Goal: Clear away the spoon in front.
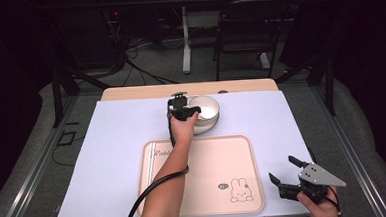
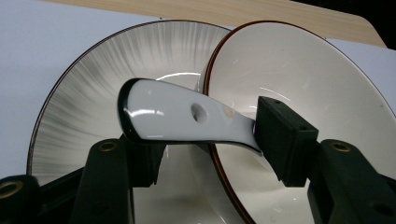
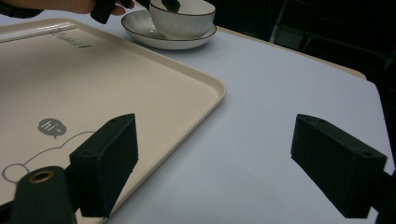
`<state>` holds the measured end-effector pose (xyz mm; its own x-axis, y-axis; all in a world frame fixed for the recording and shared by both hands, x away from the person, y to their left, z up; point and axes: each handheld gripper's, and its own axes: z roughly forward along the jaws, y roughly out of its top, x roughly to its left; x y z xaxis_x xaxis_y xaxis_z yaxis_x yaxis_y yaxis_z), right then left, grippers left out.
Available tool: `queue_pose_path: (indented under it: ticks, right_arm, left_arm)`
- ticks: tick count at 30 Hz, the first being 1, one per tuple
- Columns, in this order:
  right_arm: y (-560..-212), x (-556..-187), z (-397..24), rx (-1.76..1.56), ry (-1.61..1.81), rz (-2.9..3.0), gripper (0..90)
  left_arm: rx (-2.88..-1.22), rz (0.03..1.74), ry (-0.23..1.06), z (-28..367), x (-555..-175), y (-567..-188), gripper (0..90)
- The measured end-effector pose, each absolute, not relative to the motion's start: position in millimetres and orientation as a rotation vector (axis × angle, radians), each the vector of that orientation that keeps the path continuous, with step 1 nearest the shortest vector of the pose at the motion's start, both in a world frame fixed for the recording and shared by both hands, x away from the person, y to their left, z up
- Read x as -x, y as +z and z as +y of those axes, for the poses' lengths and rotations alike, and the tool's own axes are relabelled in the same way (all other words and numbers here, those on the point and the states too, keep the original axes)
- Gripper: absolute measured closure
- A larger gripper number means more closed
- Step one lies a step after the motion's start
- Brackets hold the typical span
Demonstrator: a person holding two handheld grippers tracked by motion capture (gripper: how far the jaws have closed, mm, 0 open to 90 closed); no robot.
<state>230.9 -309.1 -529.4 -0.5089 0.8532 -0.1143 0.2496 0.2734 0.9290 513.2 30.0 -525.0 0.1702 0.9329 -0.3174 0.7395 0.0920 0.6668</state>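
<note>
Two tongs, left one at the spoon in the bowl.
Left gripper reaches over the far side of the table; spoon lies across its jaws, handle against the right pad, but I cannot tell if both pads pinch it yet. Right gripper hovers wide open, holding nothing, beside the tray. Step looks like taking the spoon out of the bowl. Next move likely needs a firm squeeze, then a straight lift clear of the rim. Spoon is glossy white ceramic, dark edge, hole in handle, so slippery. Bowl is smooth, brown-rimmed, on a streaked grey plate. Tray is beige, rounded corners.
</note>
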Motion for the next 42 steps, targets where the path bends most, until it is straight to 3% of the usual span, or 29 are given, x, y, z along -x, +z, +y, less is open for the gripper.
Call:
queue_pose_path:
  ticks: [7,42]
  right_arm:
    - [-529,-231,-309,-0.988,1.234,1.920,14.4]
    - [-530,-231,-309,-0.991,1.231,1.923,14.4]
  left_arm:
    - [-1.675,1.594,0.313,31,-512,-523,56.9]
    - [-1.648,1.525,0.381,44,-504,-486,83.4]
